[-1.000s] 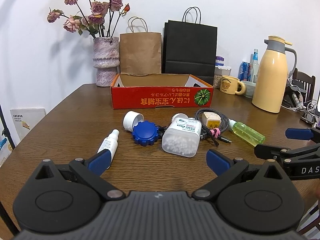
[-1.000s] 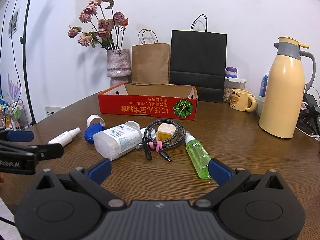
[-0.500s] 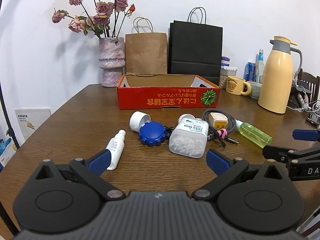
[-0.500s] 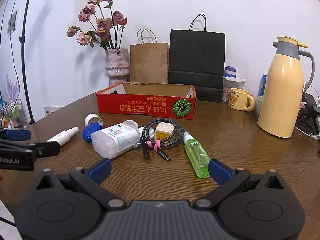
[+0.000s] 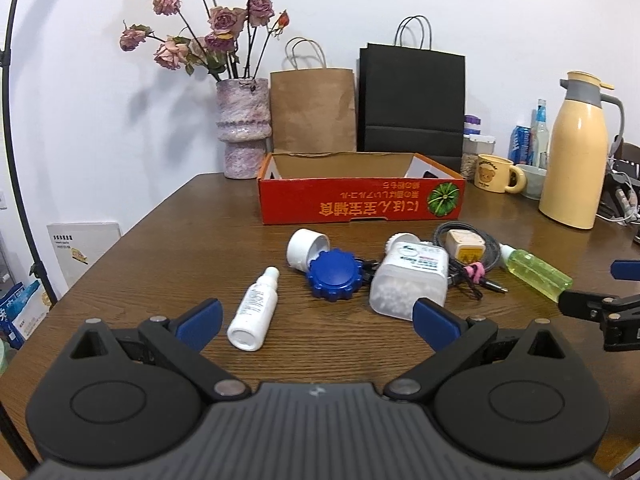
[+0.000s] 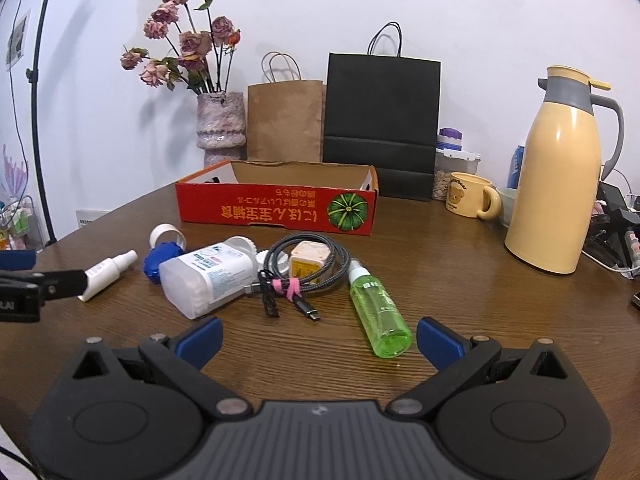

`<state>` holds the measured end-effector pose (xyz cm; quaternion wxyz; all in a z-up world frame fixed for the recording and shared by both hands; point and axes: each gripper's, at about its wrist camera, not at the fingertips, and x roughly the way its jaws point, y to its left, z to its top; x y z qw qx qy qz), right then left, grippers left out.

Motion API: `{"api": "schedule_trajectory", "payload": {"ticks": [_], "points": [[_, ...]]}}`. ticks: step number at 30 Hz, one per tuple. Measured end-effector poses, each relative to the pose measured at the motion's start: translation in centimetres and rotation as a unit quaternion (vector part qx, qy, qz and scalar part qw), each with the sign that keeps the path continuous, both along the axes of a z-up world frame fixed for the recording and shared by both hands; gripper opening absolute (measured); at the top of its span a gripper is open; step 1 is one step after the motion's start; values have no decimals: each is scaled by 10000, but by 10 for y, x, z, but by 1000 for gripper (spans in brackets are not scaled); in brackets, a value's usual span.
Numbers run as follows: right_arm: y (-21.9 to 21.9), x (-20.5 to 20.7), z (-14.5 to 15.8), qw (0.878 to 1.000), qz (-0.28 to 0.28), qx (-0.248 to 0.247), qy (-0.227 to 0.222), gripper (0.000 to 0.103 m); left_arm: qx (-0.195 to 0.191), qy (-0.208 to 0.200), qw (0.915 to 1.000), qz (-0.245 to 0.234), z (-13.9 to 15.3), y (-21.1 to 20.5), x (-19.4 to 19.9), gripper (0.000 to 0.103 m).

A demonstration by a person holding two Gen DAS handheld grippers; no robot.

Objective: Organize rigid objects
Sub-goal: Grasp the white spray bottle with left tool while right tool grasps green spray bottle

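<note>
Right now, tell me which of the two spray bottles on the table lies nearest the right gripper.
The green spray bottle: it lies on its side, base toward the open right gripper. The white spray bottle lies far off by the left gripper.

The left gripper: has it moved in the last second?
Yes. In its own view the red box, which sits fixed on the table, has slid rightward, so the left gripper has shifted or turned to the left.
</note>
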<state>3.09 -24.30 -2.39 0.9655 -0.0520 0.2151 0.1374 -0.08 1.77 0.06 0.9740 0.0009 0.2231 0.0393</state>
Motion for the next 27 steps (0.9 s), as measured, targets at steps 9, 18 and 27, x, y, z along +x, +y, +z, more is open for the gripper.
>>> {"api": "schedule_trajectory", "payload": {"ticks": [9,18,27], "points": [[-12,27,-7,9999,-43,60,68,103,162,2,9996,235,0,16,14,103],[-21,72,-19,9988,-302,-192,342,103,269,13,9985,486,0,32,26,103],[-16,108,-27,9977,-195,-335,550,85,197,181,9979,597,-3,42,36,103]]}}
